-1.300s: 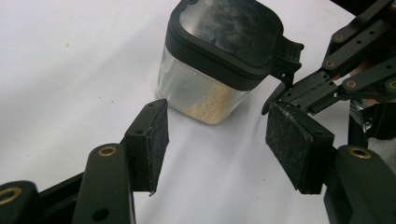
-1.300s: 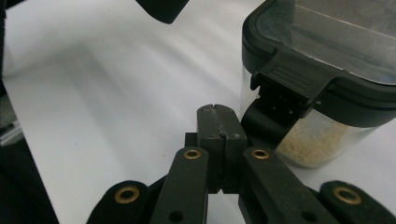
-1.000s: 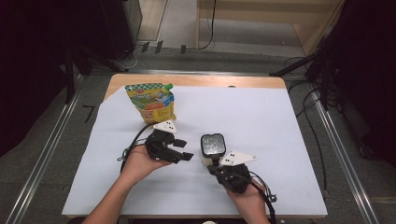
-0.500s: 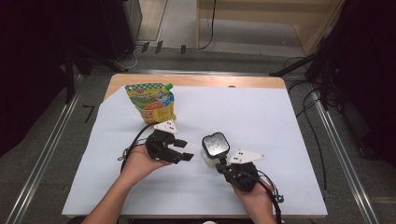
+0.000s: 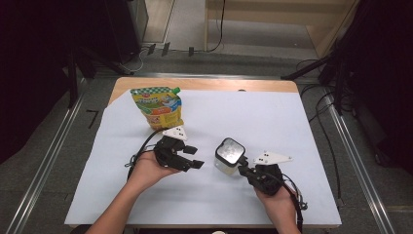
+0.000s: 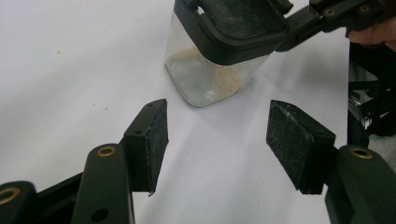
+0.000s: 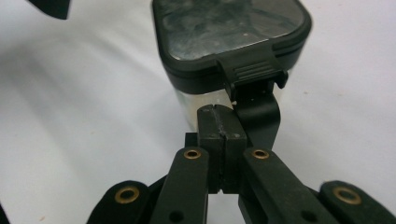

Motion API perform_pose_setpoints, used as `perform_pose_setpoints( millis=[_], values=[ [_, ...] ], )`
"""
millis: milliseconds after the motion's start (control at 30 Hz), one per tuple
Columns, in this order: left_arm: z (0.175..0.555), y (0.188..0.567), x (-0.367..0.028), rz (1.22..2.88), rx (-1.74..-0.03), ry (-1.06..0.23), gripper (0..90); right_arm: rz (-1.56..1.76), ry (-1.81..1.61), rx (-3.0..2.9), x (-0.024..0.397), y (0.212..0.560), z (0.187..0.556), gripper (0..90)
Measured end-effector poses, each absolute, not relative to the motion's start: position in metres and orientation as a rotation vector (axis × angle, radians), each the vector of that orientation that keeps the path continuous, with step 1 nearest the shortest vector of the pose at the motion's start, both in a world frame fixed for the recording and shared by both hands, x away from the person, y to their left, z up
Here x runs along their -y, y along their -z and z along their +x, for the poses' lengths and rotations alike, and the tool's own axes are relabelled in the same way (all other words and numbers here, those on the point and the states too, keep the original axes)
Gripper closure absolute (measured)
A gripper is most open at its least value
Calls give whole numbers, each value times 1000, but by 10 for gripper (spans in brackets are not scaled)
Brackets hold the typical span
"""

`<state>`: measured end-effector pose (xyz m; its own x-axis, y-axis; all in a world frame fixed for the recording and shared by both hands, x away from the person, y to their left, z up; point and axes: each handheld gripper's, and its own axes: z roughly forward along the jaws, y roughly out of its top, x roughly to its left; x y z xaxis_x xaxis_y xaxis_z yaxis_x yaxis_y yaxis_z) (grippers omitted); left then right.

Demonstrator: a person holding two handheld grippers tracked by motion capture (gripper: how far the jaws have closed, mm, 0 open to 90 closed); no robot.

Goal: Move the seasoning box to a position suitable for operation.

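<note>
Moved since a second ago: the right tongs (image 5: 242, 170) and the clear container (image 5: 229, 157) have slid together a little toward the right edge of the worktop (image 5: 302, 126); the left tongs (image 5: 195, 158) have kept their place.
Right tongs: clenched, pads pressed flat together with nothing visible between them in the right gripper view (image 7: 223, 135); their tips sit just below the container's black lid latch (image 7: 253, 71) and against its clear wall, on the side facing the person.
Left tongs: released, jaws standing well apart in the left gripper view (image 6: 217, 140), nothing between them, aimed at the container from its left and apart from it.
Container: upright on the white sheet, black lid (image 6: 233, 21) on, a thin pale residue at the bottom; it stands between the two tongs.
Step in hand: I judge the right tongs are nudging or steadying the container at the latch so that the left can take it.
Next move calls for: the left tongs to come in level and square to the container's walls, wide enough to span the body.
Farther out: a printed pouch (image 5: 158, 105) stands well behind and to the left of the container.
Hard to make out: whether the right pads actually hook the latch; what the residue is; whether the lid is locked.
</note>
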<state>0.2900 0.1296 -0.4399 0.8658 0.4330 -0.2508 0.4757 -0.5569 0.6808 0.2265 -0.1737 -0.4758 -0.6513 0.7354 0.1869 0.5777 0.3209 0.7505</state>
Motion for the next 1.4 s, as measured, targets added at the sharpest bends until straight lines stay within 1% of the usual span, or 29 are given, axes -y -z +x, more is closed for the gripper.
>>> perform_pose_setpoints(
  millis=[300,567,800,933,1033,1100,1333,1400],
  values=[
    [289,442,-123,2232,-620,85,360,1287,-1239,-2368,197,475,241,900],
    [291,444,-115,2234,-587,80,323,1294,-1218,-2353,203,475,252,900],
    [296,447,-105,2236,-560,82,327,1315,-1213,-2346,207,476,263,900],
    [298,444,-100,2252,-549,76,293,1308,-1209,-2357,210,471,262,900],
    [302,440,-98,2240,-534,119,266,1326,-1239,-2335,218,462,261,900],
    [305,438,-93,2250,-520,116,248,1309,-1199,-2334,222,459,264,900],
    [316,439,-77,2293,-466,114,208,1282,-1126,-2386,230,463,283,900],
    [322,441,-73,2300,-462,110,201,1310,-1149,-2395,230,467,287,900]
  ],
)
